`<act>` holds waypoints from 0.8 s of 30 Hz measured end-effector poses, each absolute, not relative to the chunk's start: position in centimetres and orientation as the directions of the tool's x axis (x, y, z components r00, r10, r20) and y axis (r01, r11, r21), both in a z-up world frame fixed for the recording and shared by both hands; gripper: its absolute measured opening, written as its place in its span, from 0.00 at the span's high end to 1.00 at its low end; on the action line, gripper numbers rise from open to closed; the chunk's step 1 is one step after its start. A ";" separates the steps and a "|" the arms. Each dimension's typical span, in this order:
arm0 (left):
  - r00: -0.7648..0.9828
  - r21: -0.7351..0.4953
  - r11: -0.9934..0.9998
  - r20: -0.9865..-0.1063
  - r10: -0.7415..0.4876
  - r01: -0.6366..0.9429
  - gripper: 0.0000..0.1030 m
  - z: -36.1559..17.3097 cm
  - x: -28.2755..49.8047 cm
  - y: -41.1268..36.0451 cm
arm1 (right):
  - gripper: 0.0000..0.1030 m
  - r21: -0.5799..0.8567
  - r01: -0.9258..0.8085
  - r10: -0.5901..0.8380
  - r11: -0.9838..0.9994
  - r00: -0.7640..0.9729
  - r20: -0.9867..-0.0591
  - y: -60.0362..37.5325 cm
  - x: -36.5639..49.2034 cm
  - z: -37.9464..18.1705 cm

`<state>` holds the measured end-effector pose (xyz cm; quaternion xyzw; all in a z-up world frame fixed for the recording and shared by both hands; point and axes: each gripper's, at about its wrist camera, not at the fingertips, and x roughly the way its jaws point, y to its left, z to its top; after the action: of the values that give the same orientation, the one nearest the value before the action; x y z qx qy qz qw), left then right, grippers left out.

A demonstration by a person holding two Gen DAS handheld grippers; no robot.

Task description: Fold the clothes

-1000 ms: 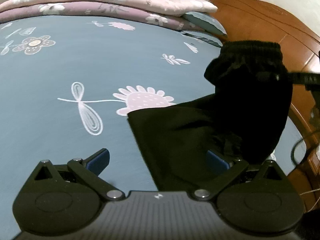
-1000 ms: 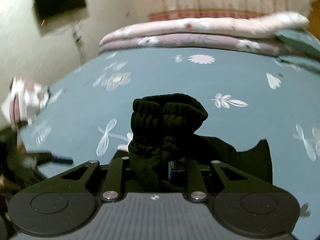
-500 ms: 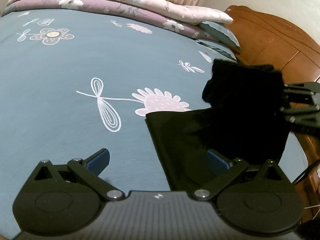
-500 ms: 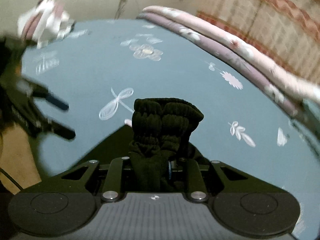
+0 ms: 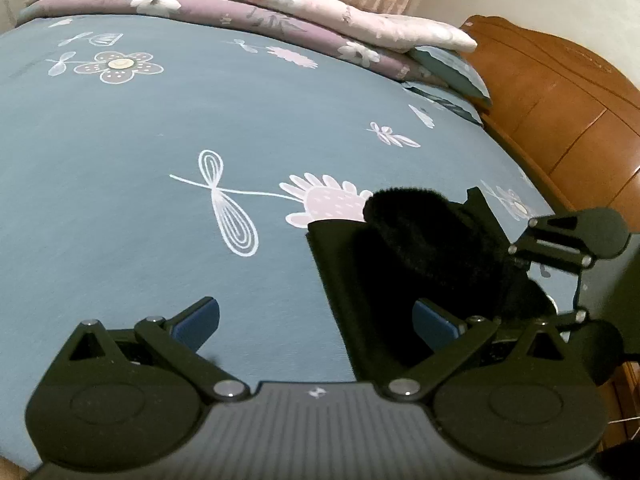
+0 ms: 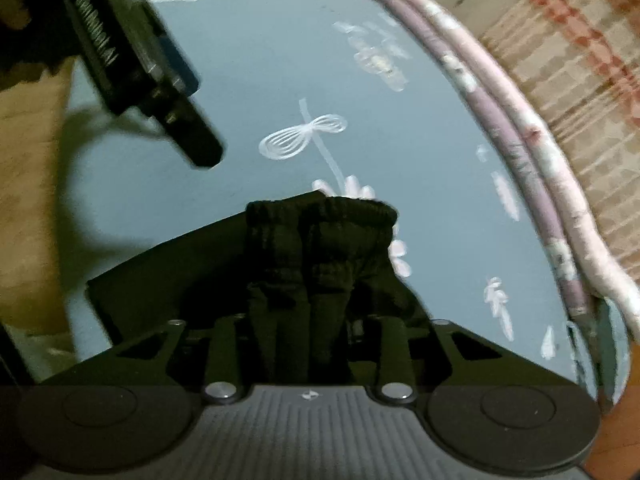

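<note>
Broadly, from the biggest thing down:
Bed (image 5: 200,128): covered by a blue-grey sheet printed with white and pink flowers; it fills most of both views.
Headboard (image 5: 560,92): orange-brown wood, at the right edge of the left wrist view.
Quilts (image 5: 248,0): two folded ones, pink on purple, stacked along the far side of the bed.
Pillow (image 5: 452,72): blue-grey, at the end of the quilts, next to the headboard.
Black garment (image 5: 360,280): partly flat on the sheet near the right side of the bed, over the edge of a pink flower print; its gathered elastic band (image 6: 324,212) is lifted and bunched up.
Right gripper (image 6: 308,320): jaws clamped on the bunched band, which stands up between them.
Left gripper (image 5: 316,320): jaws wide apart, holding nothing; one blue pad (image 5: 196,324) is over bare sheet, the other over the flat black cloth.
</note>
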<state>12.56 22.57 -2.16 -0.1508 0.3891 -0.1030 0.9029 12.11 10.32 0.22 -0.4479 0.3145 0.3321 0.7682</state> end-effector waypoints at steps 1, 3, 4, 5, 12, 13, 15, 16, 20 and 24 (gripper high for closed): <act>0.678 -0.353 0.933 -0.670 -0.303 0.068 0.01 -2.1 12.5 22.6 | 0.58 -0.459 -0.804 0.232 0.379 0.562 -0.794 10.3 12.1 0.2; 0.682 -0.354 0.933 -0.666 -0.302 0.067 0.01 -2.0 12.4 22.7 | 0.45 -0.404 -0.829 0.248 0.388 0.516 -0.820 10.1 12.2 0.3; 0.685 -0.353 0.933 -0.664 -0.301 0.067 0.01 -1.9 12.4 22.7 | 0.40 -0.358 -0.846 0.266 0.394 0.478 -0.837 9.9 12.3 0.5; 0.686 -0.353 0.933 -0.663 -0.300 0.067 0.01 -1.8 12.4 22.7 | 0.36 -0.301 -0.865 0.297 0.401 0.434 -0.851 9.6 12.4 0.9; 0.697 -0.354 0.933 -0.653 -0.297 0.066 0.01 -1.5 12.4 22.9 | 0.39 -0.046 -0.866 0.461 0.498 0.310 -0.832 6.7 13.4 4.2; 0.698 -0.354 0.933 -0.652 -0.296 0.065 0.01 -1.5 12.5 23.0 | 0.43 -0.017 -0.851 0.479 0.524 0.312 -0.821 6.3 14.0 4.6; 0.701 -0.356 0.932 -0.649 -0.295 0.063 0.01 -1.5 12.5 23.0 | 0.65 0.044 -0.818 0.511 0.573 0.315 -0.800 5.6 15.1 5.3; 0.703 -0.357 0.932 -0.648 -0.295 0.063 0.01 -1.5 12.6 23.1 | 0.67 0.072 -0.801 0.519 0.594 0.313 -0.795 5.3 15.8 5.3; 0.700 -0.366 0.929 -0.649 -0.297 0.055 0.01 -1.8 12.6 23.3 | 0.76 0.128 -0.746 0.492 0.654 0.290 -0.821 5.1 18.1 3.2; 0.692 -0.372 0.927 -0.658 -0.297 0.045 0.01 -2.3 12.6 23.5 | 0.80 0.198 -0.729 0.460 0.655 0.177 -0.870 6.0 17.7 -0.8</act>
<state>12.60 23.53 -2.29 -0.1654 0.3810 -0.0948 0.9047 17.66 6.04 -0.80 -0.1329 0.5068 0.3933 0.7556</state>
